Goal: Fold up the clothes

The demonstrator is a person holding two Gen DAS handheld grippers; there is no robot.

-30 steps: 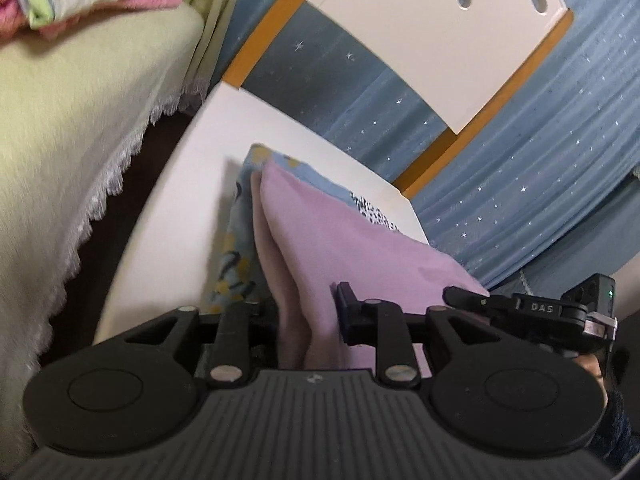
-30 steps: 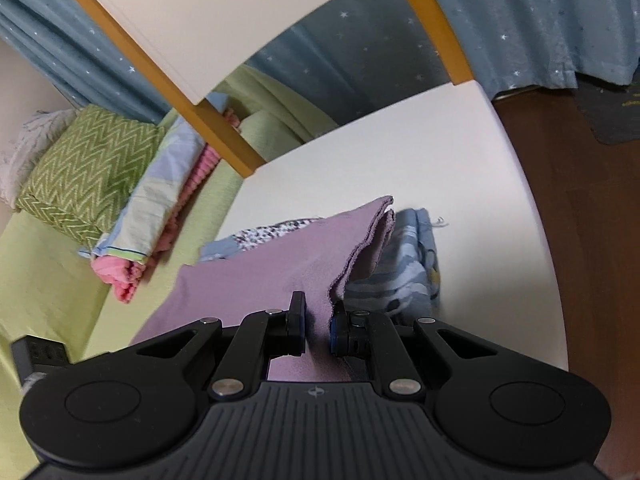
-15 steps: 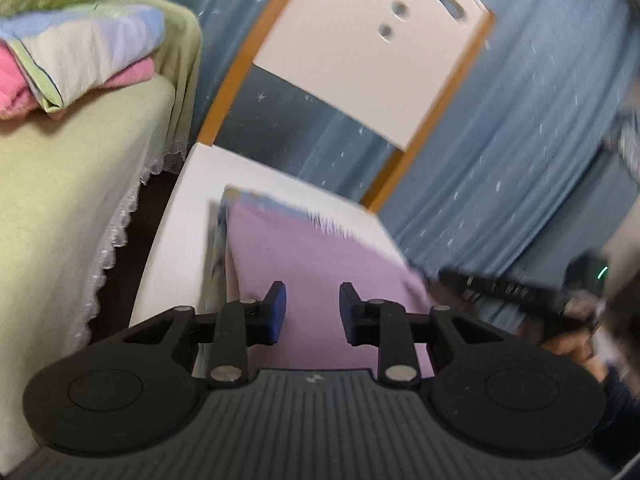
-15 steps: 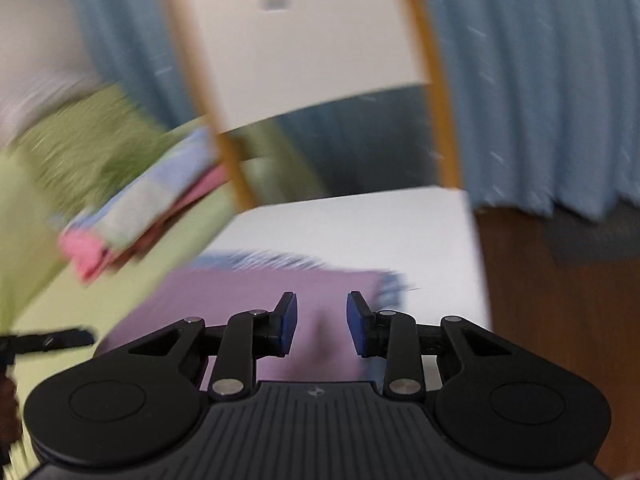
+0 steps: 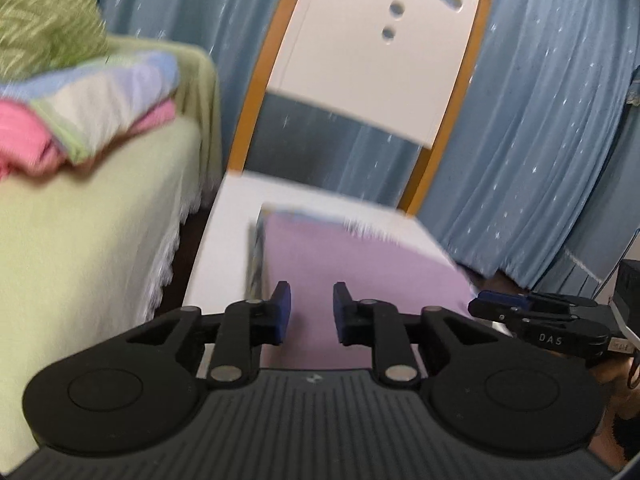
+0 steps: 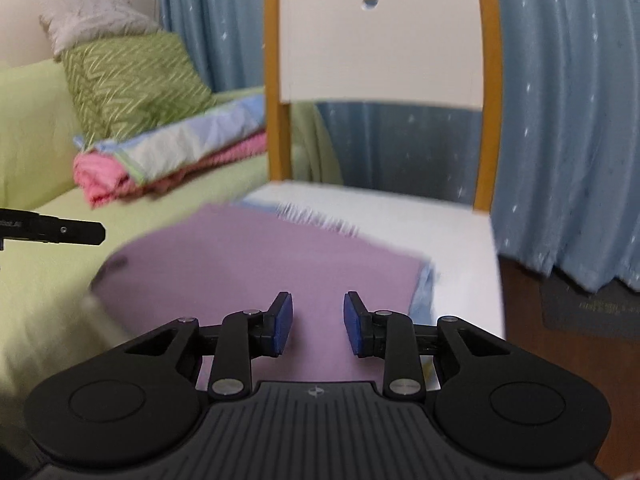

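Left gripper (image 5: 311,312): seen from its own wrist camera, it points forward and somewhat downward. Its two blue-padded fingers (image 5: 282,307) stand level with each other, a clear gap between them; the jaws are closing, and no pad presses on anything. In the right wrist view only the dark tip of this gripper enters from the left edge.

Right gripper (image 6: 317,322): likewise angled forward and down, fingers (image 6: 283,322) side by side and parted, jaws closing slightly, nothing pinched between the pads. In the left wrist view it appears at the right edge, lying nearly horizontal, with part of the person's hand (image 5: 618,376) behind it.
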